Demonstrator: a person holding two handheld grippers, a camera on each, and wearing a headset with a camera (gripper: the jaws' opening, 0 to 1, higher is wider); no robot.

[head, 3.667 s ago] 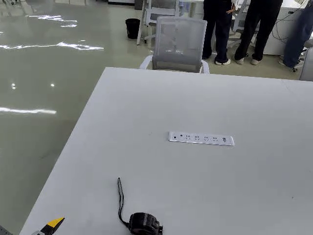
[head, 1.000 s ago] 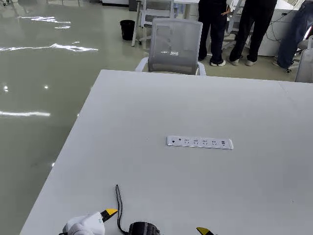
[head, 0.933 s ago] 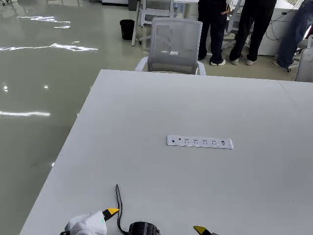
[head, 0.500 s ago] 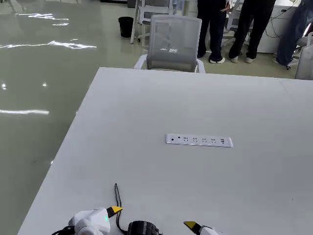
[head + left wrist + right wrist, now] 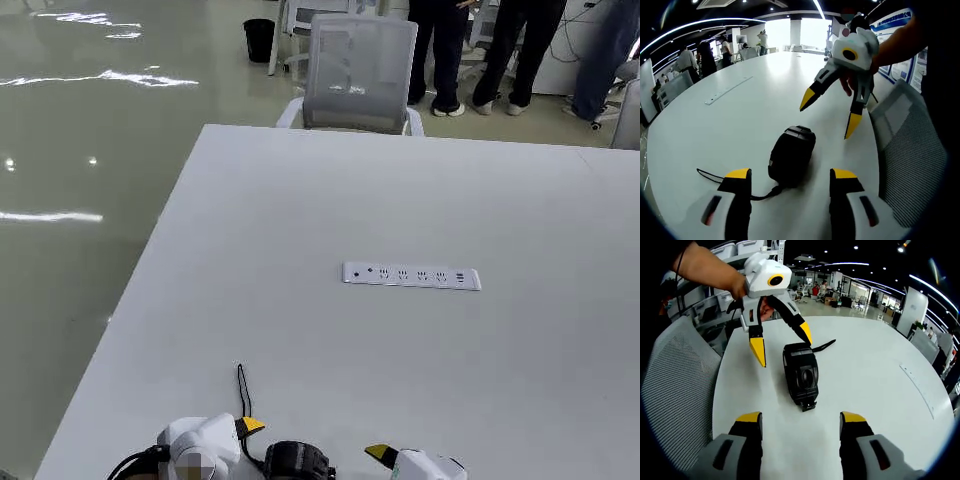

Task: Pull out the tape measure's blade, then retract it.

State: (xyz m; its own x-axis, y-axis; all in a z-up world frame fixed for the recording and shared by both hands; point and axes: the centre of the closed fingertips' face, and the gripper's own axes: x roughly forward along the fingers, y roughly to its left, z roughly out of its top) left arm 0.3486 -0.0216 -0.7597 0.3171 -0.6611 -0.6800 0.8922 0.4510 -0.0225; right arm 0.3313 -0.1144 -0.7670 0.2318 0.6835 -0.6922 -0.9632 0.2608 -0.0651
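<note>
Flanking the black tape measure (image 5: 791, 152) at the bottom centre of the head view, both your claws stand released. Your left claw (image 5: 790, 174) has its yellow-tipped jaws spread wide, with the case just ahead of the tips and not touched. Your right claw (image 5: 802, 416) faces the case from the opposite side, jaws apart and gripping nothing. The case lies on the white surface (image 5: 300, 200), and its black wrist strap (image 5: 243, 385) trails up the frame. Mid-frame lies a white power strip (image 5: 411, 276). At the top, a grey mesh chair (image 5: 360, 60) stands at the far edge.
</note>
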